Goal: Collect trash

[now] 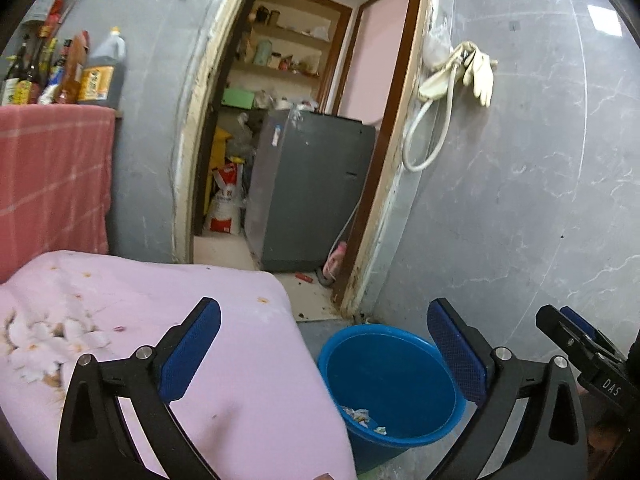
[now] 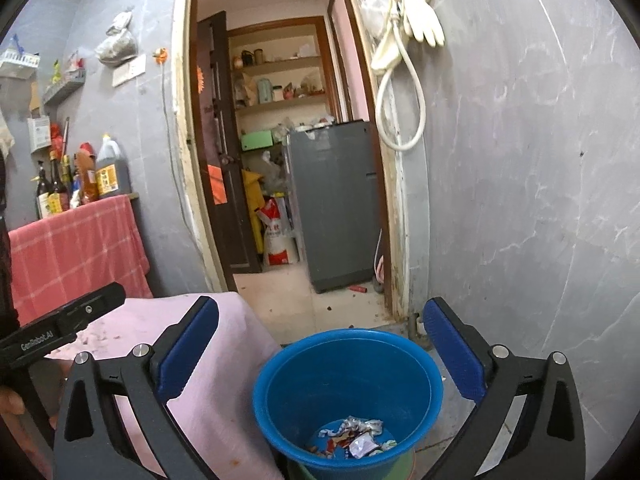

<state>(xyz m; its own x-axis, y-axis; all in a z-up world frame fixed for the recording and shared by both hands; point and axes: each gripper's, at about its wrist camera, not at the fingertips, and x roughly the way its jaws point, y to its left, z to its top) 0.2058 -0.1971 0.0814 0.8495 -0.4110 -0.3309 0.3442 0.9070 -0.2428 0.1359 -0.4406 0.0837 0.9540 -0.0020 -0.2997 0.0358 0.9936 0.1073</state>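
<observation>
A blue plastic bucket stands on the floor beside a pink-covered table; crumpled wrappers lie at its bottom. In the left wrist view the same bucket sits low between the fingers, with a few scraps inside. My left gripper is open wide with nothing between its blue pads. My right gripper is open too, empty, above and in front of the bucket. The right gripper's body shows at the right edge of the left wrist view, and the left gripper's body at the left edge of the right wrist view.
The pink floral cloth covers the table left of the bucket. A doorway ahead leads to a grey appliance and shelves. Bottles stand above a red checked cloth. A grey wall with a white hose and gloves is on the right.
</observation>
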